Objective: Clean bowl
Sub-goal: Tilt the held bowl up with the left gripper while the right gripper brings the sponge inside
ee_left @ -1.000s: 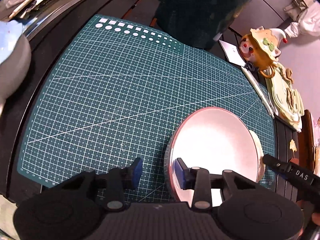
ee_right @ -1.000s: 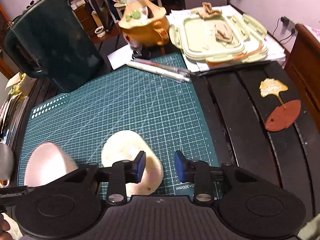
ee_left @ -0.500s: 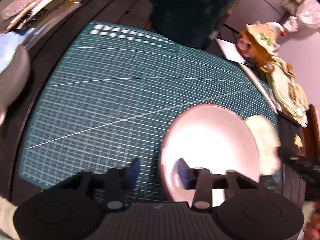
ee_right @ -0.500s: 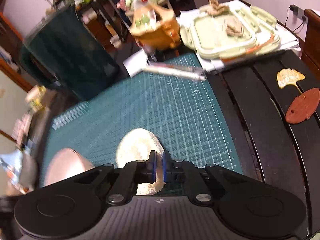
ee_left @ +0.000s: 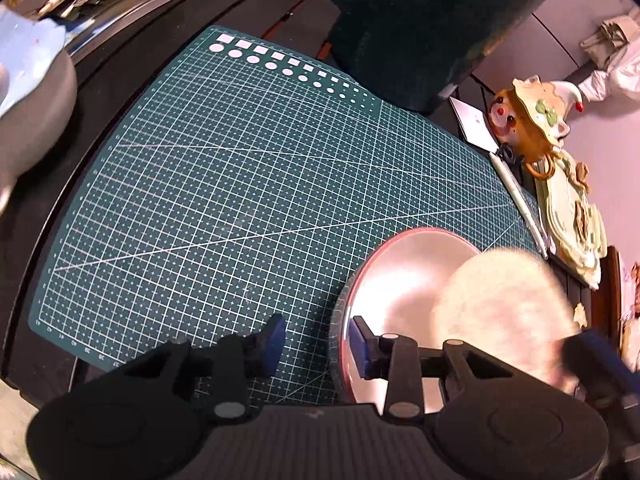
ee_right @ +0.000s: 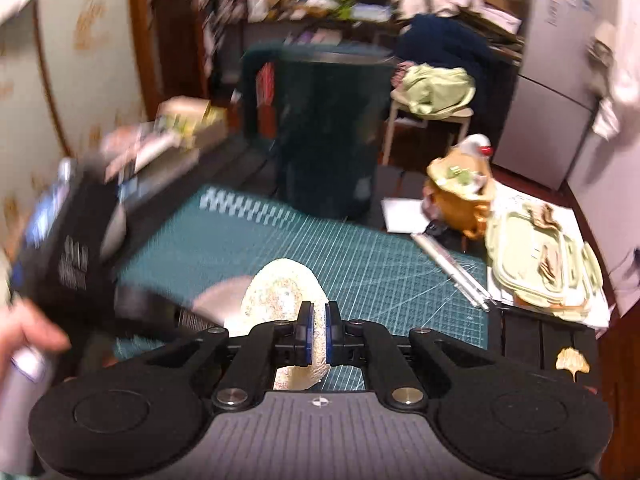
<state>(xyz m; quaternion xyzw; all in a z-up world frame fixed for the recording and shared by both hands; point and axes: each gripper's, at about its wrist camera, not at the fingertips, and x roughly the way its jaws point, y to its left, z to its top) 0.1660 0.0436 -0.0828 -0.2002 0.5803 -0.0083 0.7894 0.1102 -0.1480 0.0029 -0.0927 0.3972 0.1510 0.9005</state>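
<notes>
My left gripper (ee_left: 316, 344) straddles the near rim of the bowl (ee_left: 404, 292) on the green mat (ee_left: 240, 184), its fingers closing. My right gripper (ee_right: 316, 330) fingers pinch the round sponge (ee_right: 276, 292), lifted just over the bowl.

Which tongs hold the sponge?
The right tongs: pads pinched on the cream sponge. The left tongs straddle the bowl rim instead.
</notes>
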